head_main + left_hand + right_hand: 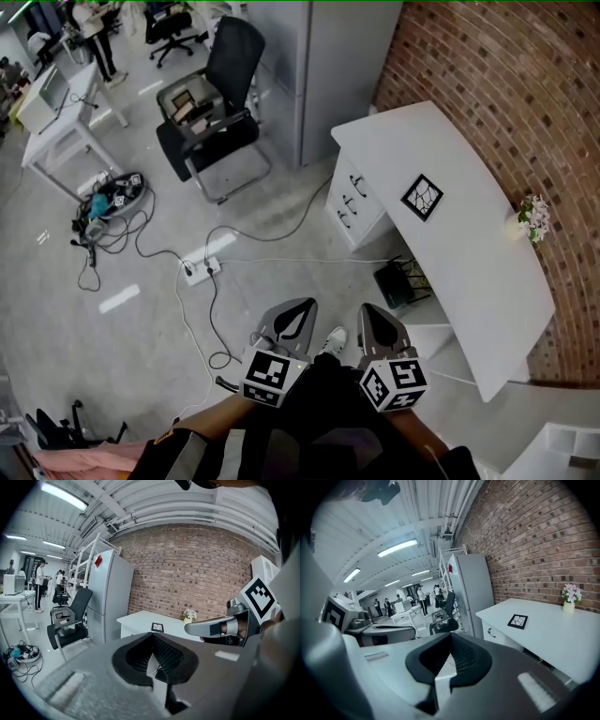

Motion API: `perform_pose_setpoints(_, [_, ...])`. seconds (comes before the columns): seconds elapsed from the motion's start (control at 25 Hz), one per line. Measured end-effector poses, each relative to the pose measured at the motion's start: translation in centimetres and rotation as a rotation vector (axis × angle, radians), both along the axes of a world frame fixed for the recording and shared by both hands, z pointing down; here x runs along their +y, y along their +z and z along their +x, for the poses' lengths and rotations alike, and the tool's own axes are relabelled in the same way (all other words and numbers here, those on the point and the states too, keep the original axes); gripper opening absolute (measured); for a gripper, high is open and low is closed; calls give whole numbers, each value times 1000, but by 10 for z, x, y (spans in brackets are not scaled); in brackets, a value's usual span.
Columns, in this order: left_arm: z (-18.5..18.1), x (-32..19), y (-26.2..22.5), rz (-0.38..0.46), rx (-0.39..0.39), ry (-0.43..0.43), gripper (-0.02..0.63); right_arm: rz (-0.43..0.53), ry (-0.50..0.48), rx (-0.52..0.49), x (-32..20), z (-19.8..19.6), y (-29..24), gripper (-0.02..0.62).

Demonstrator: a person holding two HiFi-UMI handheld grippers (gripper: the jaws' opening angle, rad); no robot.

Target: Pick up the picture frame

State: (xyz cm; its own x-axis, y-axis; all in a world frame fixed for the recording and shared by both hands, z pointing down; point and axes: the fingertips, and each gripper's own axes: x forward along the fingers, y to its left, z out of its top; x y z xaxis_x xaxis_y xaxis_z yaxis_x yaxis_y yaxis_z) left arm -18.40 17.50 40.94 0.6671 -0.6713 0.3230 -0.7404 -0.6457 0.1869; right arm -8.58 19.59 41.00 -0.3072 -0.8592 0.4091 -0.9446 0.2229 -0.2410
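The picture frame [422, 197], small, black-edged with a cracked white pattern, lies flat on the white desk [487, 272] by the brick wall. It also shows far off as the frame [158, 627] in the left gripper view and the frame [518, 621] in the right gripper view. My left gripper [292, 315] and right gripper [376, 322] hang side by side over the floor, well short of the desk. Both are shut with nothing between the jaws.
A small vase of flowers [532, 217] stands on the desk near the wall. A black office chair [214, 103] and a grey cabinet [328, 66] stand further back. Cables and a power strip [202, 269] lie on the floor. A black bin [401, 281] sits under the desk.
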Motion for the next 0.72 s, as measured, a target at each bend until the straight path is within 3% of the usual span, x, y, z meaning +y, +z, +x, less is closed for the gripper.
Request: perform_pose_setpoints(0.72, [113, -54, -2, 12, -47, -12, 0, 16, -7, -54, -56, 111, 3, 2])
